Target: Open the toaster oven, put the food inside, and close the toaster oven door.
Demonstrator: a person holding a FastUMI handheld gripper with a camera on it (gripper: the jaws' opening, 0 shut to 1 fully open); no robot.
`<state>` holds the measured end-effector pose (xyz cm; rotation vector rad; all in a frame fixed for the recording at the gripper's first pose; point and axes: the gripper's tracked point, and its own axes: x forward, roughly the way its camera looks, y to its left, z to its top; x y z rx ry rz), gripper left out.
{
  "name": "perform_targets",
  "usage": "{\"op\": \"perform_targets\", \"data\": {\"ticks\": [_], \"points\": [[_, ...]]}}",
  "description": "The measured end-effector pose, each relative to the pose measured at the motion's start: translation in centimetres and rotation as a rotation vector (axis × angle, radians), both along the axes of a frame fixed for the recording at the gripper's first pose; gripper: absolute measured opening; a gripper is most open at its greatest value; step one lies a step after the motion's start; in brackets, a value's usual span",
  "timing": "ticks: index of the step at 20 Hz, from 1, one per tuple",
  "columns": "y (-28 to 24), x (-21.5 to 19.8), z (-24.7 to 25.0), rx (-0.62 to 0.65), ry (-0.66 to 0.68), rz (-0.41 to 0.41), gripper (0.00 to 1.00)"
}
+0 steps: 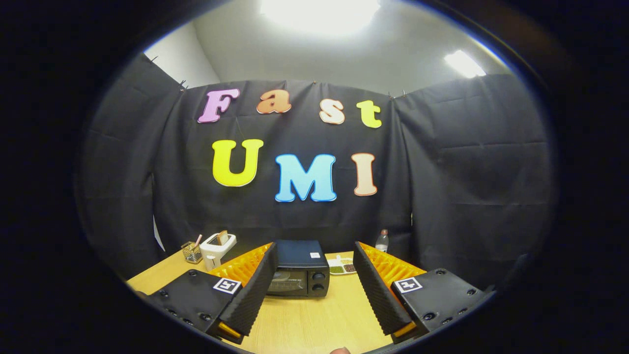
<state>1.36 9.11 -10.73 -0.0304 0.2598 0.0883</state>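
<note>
The counter [304,319] is a light wooden surface that carries everything, and the black cloth wall stands close behind it.

The toaster oven [299,271] is the biggest thing on the counter. It sits at 12 o'clock from the gripper [314,290], beyond the fingertips and framed by the gap between them. Its glass door faces the gripper and looks closed, with two knobs on the right of the front. I think it is turned this way so that the door can be reached straight ahead. Through the dark glass I cannot tell if any food is inside. So the scene fits two stages: the oven waiting to be opened, or the oven already filled and closed again.

The fingers are spread wide and hold nothing; both stay apart from the oven, pointing at it.

A white toaster [217,247] with a slice in its slot stands at about 10 o'clock. Just left of it is a small wire basket [191,252].

A plate of food [342,266] lies at 1 o'clock, just beside the oven's right side, probably to keep the carry short. A small bottle [382,241] stands behind it near the wall.
</note>
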Motion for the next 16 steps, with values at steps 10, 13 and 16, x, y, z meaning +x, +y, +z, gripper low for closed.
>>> {"op": "perform_targets", "data": {"ticks": [10,13,16], "points": [[0.6,0.5,0.9,0.018,-0.026,0.013,0.97],[0.5,0.5,0.8,0.022,-0.022,0.017,0.97],[0.8,0.3,0.6,0.030,-0.006,0.040,0.97]]}}
